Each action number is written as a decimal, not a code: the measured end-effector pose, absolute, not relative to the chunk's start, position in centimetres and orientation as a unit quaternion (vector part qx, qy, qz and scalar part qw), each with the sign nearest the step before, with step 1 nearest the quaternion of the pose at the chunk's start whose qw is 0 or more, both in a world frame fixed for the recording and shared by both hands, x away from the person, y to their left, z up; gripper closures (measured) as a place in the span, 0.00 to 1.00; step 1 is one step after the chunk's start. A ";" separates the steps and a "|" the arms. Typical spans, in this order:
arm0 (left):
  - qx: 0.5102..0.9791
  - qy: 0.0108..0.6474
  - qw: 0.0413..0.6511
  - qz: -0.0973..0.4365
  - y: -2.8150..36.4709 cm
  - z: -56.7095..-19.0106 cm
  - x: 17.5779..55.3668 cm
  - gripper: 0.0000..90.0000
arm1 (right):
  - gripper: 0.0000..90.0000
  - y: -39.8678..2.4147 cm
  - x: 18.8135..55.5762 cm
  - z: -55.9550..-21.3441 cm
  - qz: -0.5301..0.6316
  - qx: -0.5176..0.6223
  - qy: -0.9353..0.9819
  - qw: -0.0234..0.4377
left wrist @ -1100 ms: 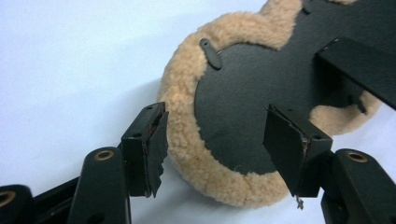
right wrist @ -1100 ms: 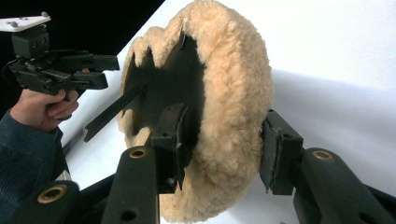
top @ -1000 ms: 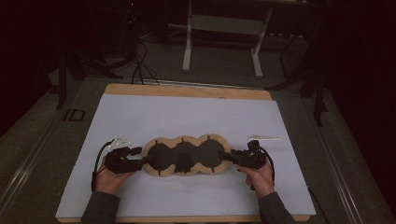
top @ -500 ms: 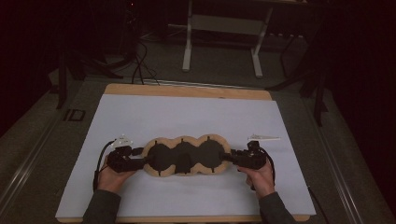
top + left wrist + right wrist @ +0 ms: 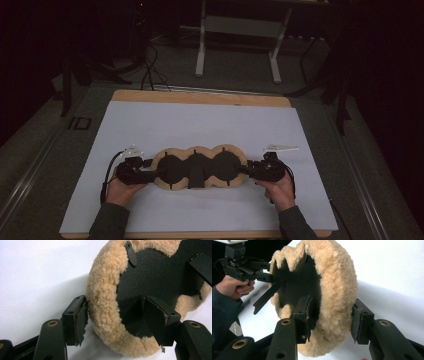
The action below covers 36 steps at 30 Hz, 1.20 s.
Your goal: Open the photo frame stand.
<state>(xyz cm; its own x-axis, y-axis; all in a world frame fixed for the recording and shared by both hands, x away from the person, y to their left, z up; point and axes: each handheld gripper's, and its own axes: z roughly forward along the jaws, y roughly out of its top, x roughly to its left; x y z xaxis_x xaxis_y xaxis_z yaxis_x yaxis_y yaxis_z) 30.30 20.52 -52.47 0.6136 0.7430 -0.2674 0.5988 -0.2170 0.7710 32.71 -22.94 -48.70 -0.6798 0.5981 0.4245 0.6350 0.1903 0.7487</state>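
**One three-lobed fleece frame between two hand-held grippers**

One frame (image 5: 197, 170) lies on one white sheet (image 5: 200, 125) covering the table, toward the 6 o'clock edge in the high view. It has three joined round lobes edged in tan fleece, a black backing, and one black prop strut at its centre. Two grippers meet it. The left gripper (image 5: 150, 175) is at the frame's 9 o'clock end; in the left gripper view (image 5: 115, 320) its jaws straddle the fleece rim, and they have just been opening. One pad sits against the outer fleece, the other stands off the black backing, so the rim is between the jaws but not clamped. The right gripper (image 5: 247, 172) is at the 3 o'clock end; in the right gripper view (image 5: 332, 321) its jaws stand partly open, clamped across the thick fleece rim. Two hands hold the grippers.
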 end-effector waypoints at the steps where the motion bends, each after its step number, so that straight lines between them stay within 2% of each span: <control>1: 0.776 0.432 0.454 0.078 20.5 -52.5 30.3 0.42 | 0.63 -22.9 32.7 -48.7 -0.494 -0.398 -0.773 0.016; 15: 0.778 0.418 0.467 0.050 20.5 -52.6 30.3 0.43 | 0.61 -22.7 32.5 -48.5 -0.466 -0.378 -0.800 -0.013; 25: 0.775 0.405 0.483 0.049 21.3 -52.1 29.6 0.57 | 0.60 -22.4 32.2 -48.4 -0.449 -0.361 -0.816 -0.037; 36: 0.780 0.393 0.482 0.072 21.2 -51.7 29.2 0.62 | 0.58 -22.3 32.2 -48.6 -0.444 -0.359 -0.819 -0.052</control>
<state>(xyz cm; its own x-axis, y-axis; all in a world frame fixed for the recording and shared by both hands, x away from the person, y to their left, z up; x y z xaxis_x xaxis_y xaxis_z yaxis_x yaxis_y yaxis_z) 29.22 21.17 -51.65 0.6810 0.6821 -0.2665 0.5434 -0.2267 0.8083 32.24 -22.32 -48.64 -0.7362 0.6351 0.2337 0.5423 0.3470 0.7652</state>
